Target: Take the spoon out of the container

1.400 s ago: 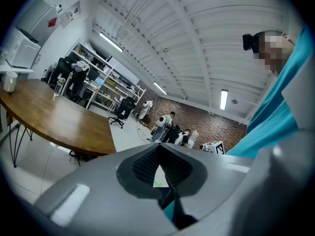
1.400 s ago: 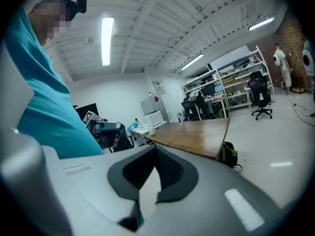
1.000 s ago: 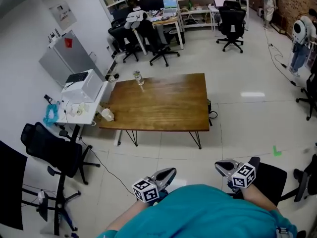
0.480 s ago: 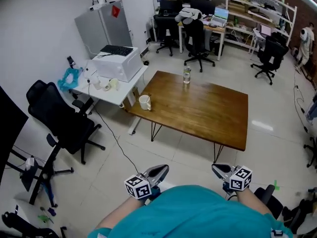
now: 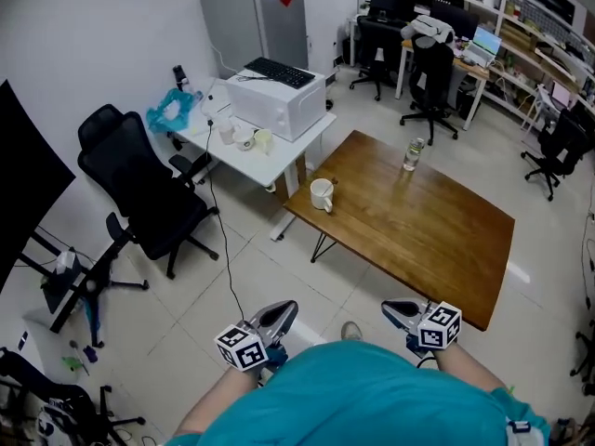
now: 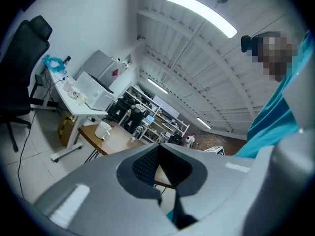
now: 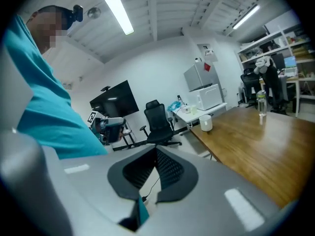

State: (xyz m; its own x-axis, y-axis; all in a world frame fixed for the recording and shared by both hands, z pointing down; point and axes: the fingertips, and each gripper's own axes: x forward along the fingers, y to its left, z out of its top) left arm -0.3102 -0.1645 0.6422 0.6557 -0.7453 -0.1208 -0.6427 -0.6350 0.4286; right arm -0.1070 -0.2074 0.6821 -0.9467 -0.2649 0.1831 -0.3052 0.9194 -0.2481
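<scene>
A white mug (image 5: 322, 194) stands at the near left corner of the wooden table (image 5: 437, 240); I cannot make out a spoon in it from here. A clear bottle (image 5: 413, 154) stands at the table's far edge. Both grippers are held close to the person's body, well short of the table. My left gripper (image 5: 282, 308) is shut with nothing in it, and so is my right gripper (image 5: 391, 307). In the left gripper view the shut jaws point toward the mug (image 6: 103, 130). The right gripper view shows the mug (image 7: 205, 122) and the bottle (image 7: 262, 103) on the table.
A white desk (image 5: 279, 147) with a white box-shaped appliance (image 5: 276, 97), cups and cables stands left of the table. A black office chair (image 5: 149, 198) sits on the tiled floor at the left. A grey cabinet (image 5: 257, 17) and more chairs and shelves lie beyond.
The head view has swung left: the table has slid to the right of the picture, and the white desk and black chair now sit in the middle. Both grippers stay shut by the body.
</scene>
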